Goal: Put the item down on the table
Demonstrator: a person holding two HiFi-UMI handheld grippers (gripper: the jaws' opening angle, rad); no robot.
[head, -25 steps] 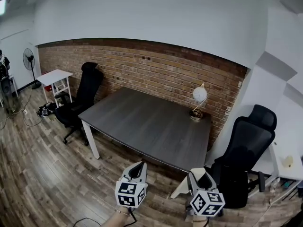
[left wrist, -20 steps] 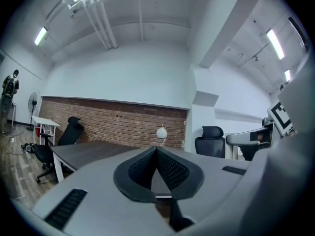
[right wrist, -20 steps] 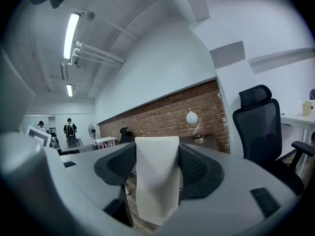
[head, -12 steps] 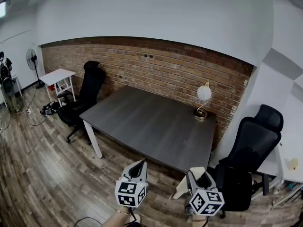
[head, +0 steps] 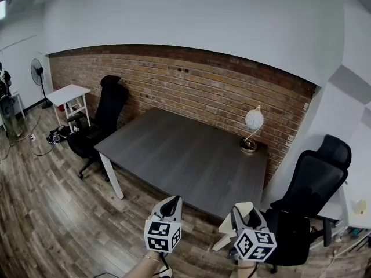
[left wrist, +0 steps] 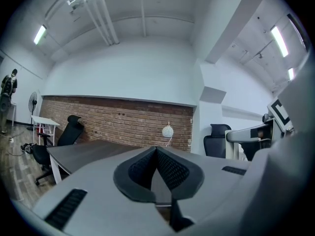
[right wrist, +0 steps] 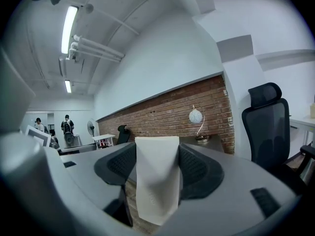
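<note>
Jaws of the right gripper (right wrist: pixel 156 154) clamp a pale cream flat paper packet (right wrist: pixel 156 191), held off the dark grey rectangular table (head: pixel 185 155), just short of its near edge. Left gripper (left wrist: pixel 156 151) jaws meet, empty.

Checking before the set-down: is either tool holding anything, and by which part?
The right tool grips a cream paper packet by its two opposite sides, about mid-length. The left tool is shut on nothing.
</note>
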